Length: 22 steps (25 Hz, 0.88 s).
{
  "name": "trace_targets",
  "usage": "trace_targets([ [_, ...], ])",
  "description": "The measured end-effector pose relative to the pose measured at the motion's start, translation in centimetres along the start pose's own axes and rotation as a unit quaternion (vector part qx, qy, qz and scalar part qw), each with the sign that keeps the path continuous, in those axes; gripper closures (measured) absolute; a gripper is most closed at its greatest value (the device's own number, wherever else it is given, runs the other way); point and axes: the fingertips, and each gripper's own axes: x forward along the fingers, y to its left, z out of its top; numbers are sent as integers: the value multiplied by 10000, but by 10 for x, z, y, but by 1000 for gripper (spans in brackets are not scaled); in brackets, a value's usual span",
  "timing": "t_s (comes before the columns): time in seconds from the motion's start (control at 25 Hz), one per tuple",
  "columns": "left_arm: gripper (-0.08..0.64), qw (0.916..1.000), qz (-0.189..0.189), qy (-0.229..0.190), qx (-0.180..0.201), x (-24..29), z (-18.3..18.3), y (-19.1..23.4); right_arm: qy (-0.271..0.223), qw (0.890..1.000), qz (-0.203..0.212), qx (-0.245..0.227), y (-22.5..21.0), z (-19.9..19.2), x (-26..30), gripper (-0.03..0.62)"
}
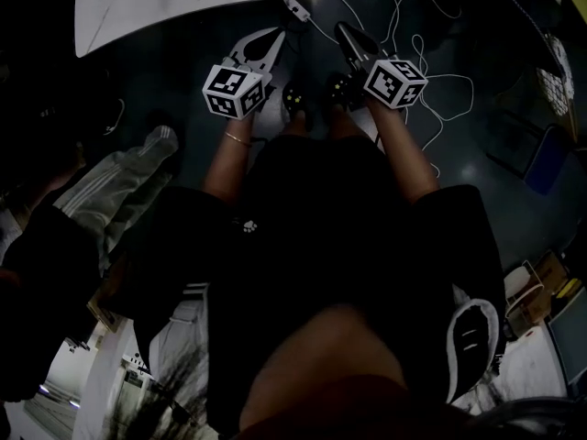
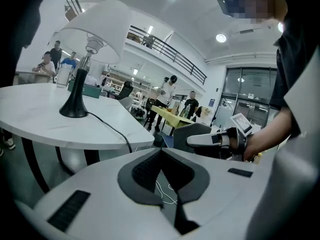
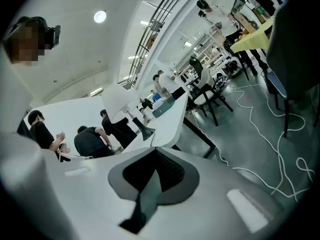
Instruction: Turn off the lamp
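Observation:
The lamp, with a white shade [image 2: 95,29] on a black cone base [image 2: 74,106], stands on a white table [image 2: 45,126]. Its black cord [image 2: 107,126] runs over the table's edge. In the right gripper view the lamp [image 3: 120,98] is small and far off on the same table [image 3: 170,119]. My left gripper [image 2: 161,151] is shut with nothing in it, held in the air well short of the lamp. My right gripper [image 3: 155,151] is also shut and empty. In the head view both grippers [image 1: 275,39] [image 1: 344,33] point toward the table's edge [image 1: 183,7].
White cables [image 3: 270,134] lie looped over the grey floor [image 1: 431,81]. A black cord with a small white block [image 1: 295,9] hangs off the table's edge. Chairs [image 3: 210,96], a yellow table [image 2: 172,116] and several people stand or sit further back.

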Motion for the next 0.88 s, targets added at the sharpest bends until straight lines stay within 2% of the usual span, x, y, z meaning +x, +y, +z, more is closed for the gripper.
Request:
trace_targets([
  [0.32, 552, 9997, -132, -146, 153, 5, 37, -20, -168, 9988, 321, -331, 31, 44, -15, 592],
  [0.56, 552, 9987, -201, -408, 232, -2, 66, -34, -170, 9968, 568, -541, 54, 69, -21, 592],
  [0.88, 552, 9982, 6, -552, 238, -16, 79, -31, -258, 9932, 962, -602, 72, 88, -27, 592],
])
